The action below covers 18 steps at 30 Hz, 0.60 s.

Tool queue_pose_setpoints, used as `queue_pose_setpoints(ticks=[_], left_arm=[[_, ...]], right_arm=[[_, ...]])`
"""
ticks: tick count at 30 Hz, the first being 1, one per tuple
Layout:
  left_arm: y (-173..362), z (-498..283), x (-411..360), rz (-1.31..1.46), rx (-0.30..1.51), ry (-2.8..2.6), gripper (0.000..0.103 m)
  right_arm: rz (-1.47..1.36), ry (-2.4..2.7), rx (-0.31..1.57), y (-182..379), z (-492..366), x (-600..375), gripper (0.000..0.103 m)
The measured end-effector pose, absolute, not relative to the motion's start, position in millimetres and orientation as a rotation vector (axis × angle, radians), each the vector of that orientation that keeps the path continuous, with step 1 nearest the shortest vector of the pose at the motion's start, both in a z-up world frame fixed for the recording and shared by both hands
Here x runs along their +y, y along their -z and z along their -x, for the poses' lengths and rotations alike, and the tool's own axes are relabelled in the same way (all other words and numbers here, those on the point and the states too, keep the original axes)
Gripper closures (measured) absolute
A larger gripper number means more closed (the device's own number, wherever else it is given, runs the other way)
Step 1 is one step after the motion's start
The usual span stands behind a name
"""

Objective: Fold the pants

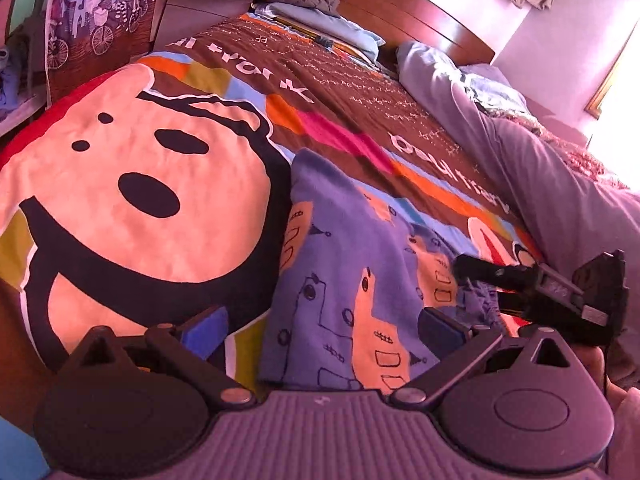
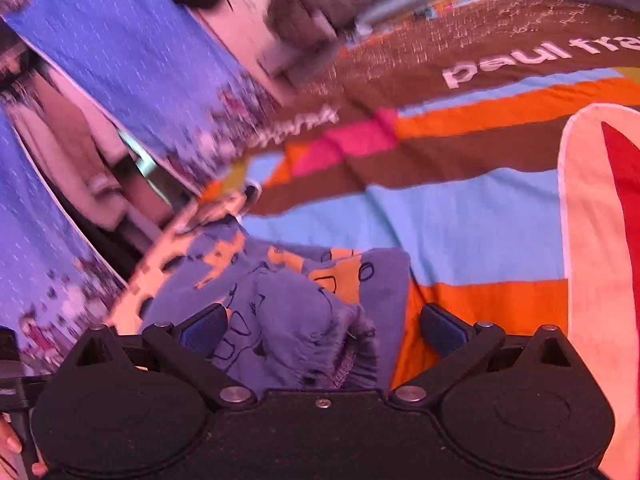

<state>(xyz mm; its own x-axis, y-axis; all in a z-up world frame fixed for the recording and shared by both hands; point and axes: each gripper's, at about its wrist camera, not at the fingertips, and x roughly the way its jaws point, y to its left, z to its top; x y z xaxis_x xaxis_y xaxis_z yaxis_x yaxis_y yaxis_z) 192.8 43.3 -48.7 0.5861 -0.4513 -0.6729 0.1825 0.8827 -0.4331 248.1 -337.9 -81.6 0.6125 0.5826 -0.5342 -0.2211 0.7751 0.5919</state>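
Hovering over a bed in a cluttered room, I have both tongs at the near end of the pants (image 1: 352, 272) — a small blue pair printed with orange shapes, lying lengthwise on the cartoon-print bedspread (image 1: 132, 184) at lower centre of the left wrist view. My left gripper (image 1: 324, 330) stands with its fingers apart, the blue pads to either side of the cloth and nothing clamped between them. My right gripper (image 2: 324, 330) is likewise spread wide, its pads flanking a bunched, gathered edge of the pants at the bottom of the right wrist view, which looks like the waistband end; in the left wrist view this same tool shows at the lower right of the frame, just beside the cloth's right-hand edge.

I judge the fold to be at its opening step: the garment seems laid roughly flat but not yet doubled over, and neither tong has hold of it. The next move calls for closing each pair of fingers on a corner of this near edge — evenly, so the cloth lifts without twisting — then carrying it toward the far end, in the upper half of the frame.
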Motion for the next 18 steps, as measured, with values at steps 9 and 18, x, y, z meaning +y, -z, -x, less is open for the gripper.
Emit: queue_pose_setpoints(ticks=[9,18], left_arm=[[49,-193,42,0.313,0.887,0.378,0.000],[49,-191,42,0.302,0.888,0.377,0.000]], right_arm=[[-0.583,-0.465,0.746,81,-225,-345,0.001],[-0.428,-0.397,0.741,76,-218,-321,0.001]])
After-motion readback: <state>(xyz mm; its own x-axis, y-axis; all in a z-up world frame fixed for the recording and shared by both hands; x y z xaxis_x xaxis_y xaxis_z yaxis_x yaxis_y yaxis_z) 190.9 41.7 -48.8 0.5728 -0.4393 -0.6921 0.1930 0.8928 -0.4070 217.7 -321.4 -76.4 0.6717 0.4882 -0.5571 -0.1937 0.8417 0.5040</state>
